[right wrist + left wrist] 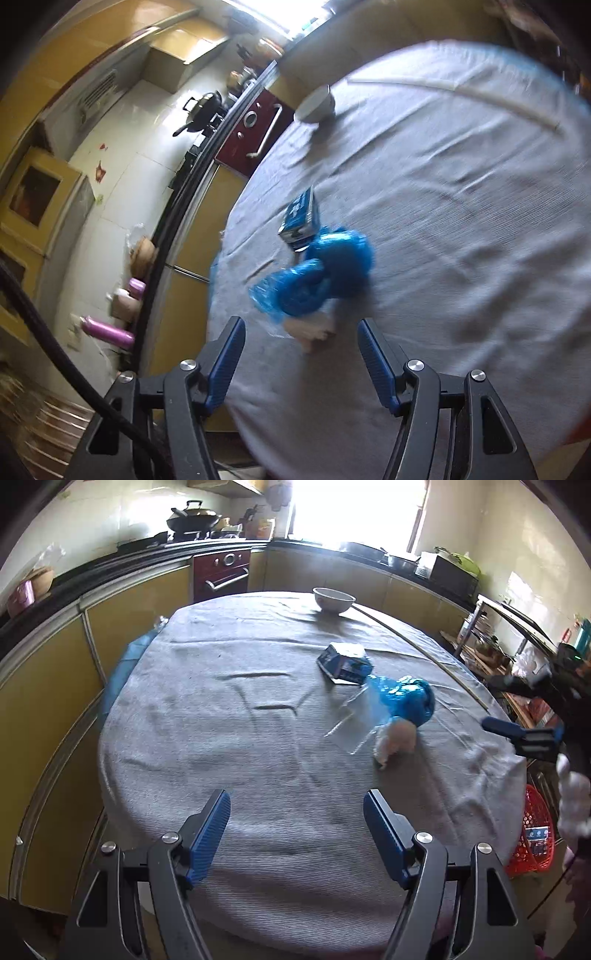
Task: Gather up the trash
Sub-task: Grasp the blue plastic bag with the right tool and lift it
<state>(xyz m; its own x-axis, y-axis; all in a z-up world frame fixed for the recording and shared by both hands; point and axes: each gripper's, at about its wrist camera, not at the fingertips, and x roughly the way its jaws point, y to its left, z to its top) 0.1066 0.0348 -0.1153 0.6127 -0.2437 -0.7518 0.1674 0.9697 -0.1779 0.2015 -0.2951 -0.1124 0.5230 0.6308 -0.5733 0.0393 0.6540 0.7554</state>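
Left tool (297, 805) parted with nothing between its blue pads, poised over the near, bare part of the grey-clothed worktop (221, 720). Right tool (301, 334) likewise parted and holding nothing, a pale crumpled wad (310, 330) lying on the cloth just beyond its tips. Seen from the left wrist at the right edge as well, dark and partly cut off, above a red basket (532, 834) beside the worktop.

Trash clustered right of centre on the worktop: one blue-and-white carton (345, 662), one crumpled blue plastic bag (404, 699) touching it, one sheet of clear film (351, 720) hard to trace against the cloth, and the one pale wad against the bag. One white bowl (334, 599) well apart at the far rim. Nothing standing between either tool and the cluster.

Right wrist view smeared by blur; carton print unreadable. One wok (194, 518) on the far stove.
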